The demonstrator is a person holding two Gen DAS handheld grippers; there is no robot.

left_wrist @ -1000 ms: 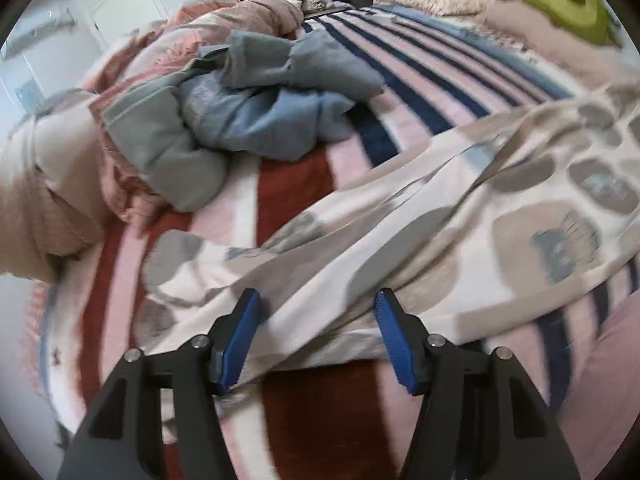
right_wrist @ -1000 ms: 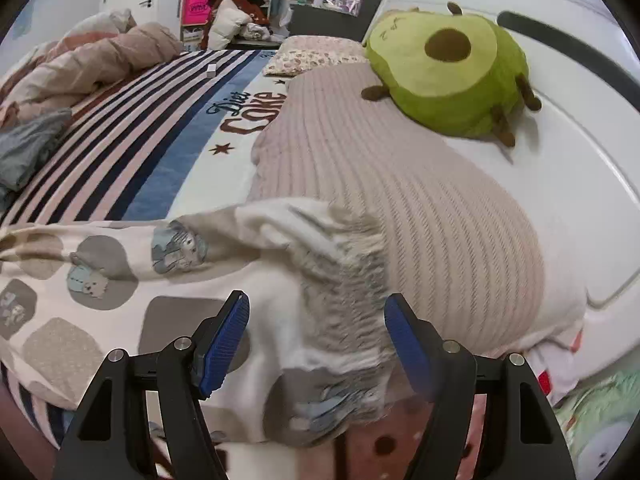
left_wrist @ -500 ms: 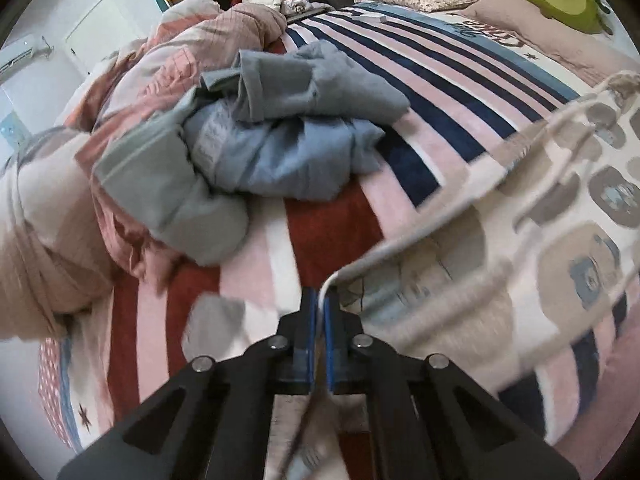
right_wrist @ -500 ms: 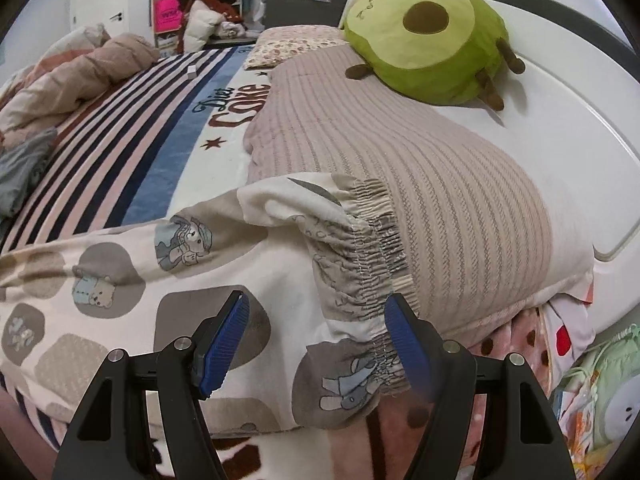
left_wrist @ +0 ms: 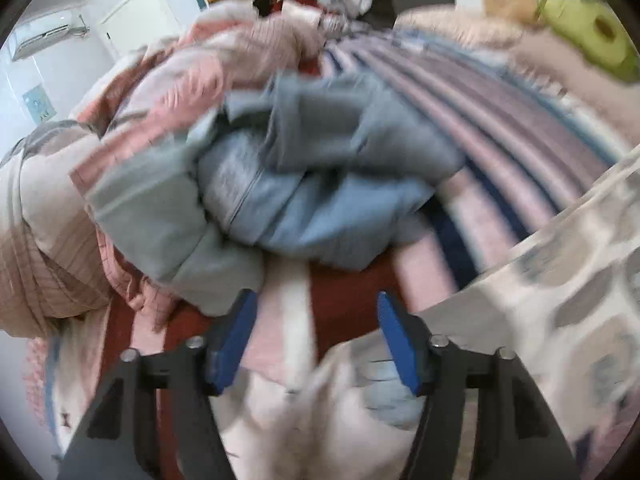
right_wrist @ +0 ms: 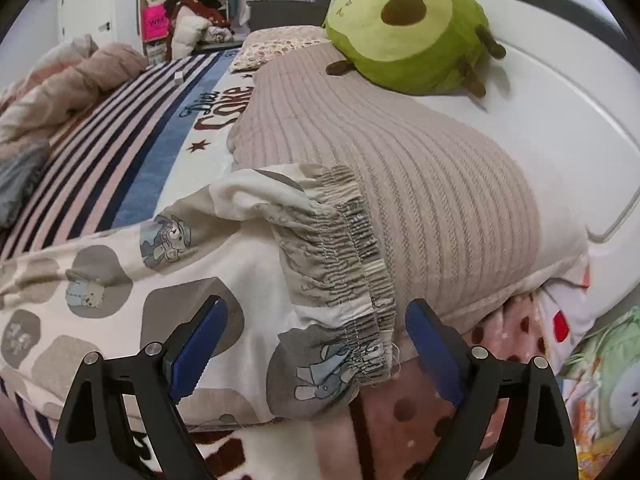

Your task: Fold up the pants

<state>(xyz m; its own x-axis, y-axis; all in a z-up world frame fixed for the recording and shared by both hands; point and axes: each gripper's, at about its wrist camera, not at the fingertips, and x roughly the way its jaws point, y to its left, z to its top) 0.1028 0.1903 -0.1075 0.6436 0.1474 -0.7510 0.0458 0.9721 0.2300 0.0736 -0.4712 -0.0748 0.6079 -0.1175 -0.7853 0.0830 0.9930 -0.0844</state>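
The pants [right_wrist: 120,280] are cream with grey patches and cartoon bears, and they lie across the striped bed. Their gathered waistband [right_wrist: 344,264] rests against a ribbed pillow. My right gripper [right_wrist: 316,356] hovers over the waistband; its jaws are opening, with cloth between them but clear of both pads. In the blurred left wrist view the pants [left_wrist: 560,300] stretch off to the right, and a loose end [left_wrist: 340,408] lies low between the fingers. My left gripper [left_wrist: 318,344] is opening too, and its blue pads touch no cloth.
A heap of grey and blue clothes [left_wrist: 320,184] and a pink duvet [left_wrist: 180,80] lie just beyond the left gripper. A beige ribbed pillow [right_wrist: 420,168], an avocado plush [right_wrist: 408,28] and a white headboard [right_wrist: 560,140] lie right of the waistband. The bed's edge runs below.
The left gripper closed on the pants' leg end half a second ago, then opened and let it drop while moving. The right jaws have spread wider over the waistband, which has settled flat.
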